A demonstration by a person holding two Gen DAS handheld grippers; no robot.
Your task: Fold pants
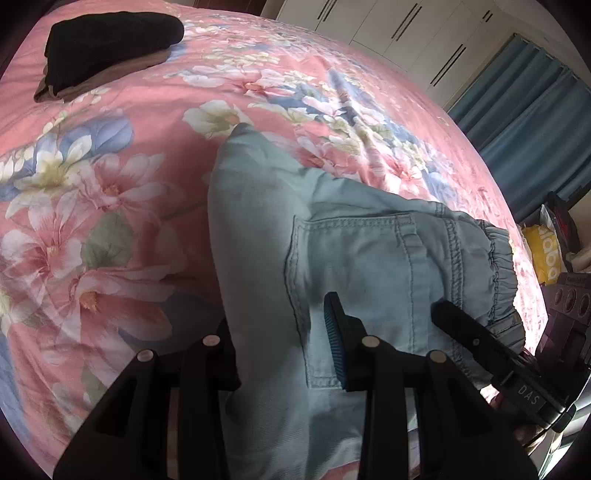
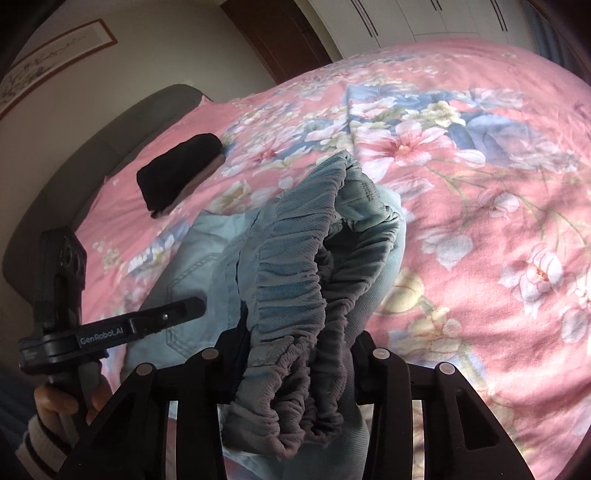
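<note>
Left wrist view: the left gripper (image 1: 284,350) straddles a raised fold of the light blue denim pants (image 1: 332,251), one finger on each side of the cloth. The blue-ribbed pad (image 1: 334,343) of the right-hand finger rests against the denim beside the back pocket (image 1: 351,254); the other finger is partly hidden behind the fold, so the gripper appears clamped on the pants. The pants lie on a pink floral bedspread (image 1: 110,184), their elastic waistband (image 1: 502,269) toward the right. The right gripper (image 1: 491,350) reaches in at the waistband edge. A folded black garment (image 1: 110,40) sits well apart near the far left corner. Blue curtains (image 1: 535,122) and white wardrobe doors (image 1: 399,33) stand beyond the bed.

Right wrist view: the right gripper (image 2: 295,354) is closed on the bunched, gathered waistband (image 2: 295,280), which rises between its fingers. The rest of the pants (image 2: 195,266) spreads toward the left gripper (image 2: 110,328), held by the person's left hand (image 2: 62,406). The black garment (image 2: 177,173) lies near the grey headboard (image 2: 110,147).
</note>
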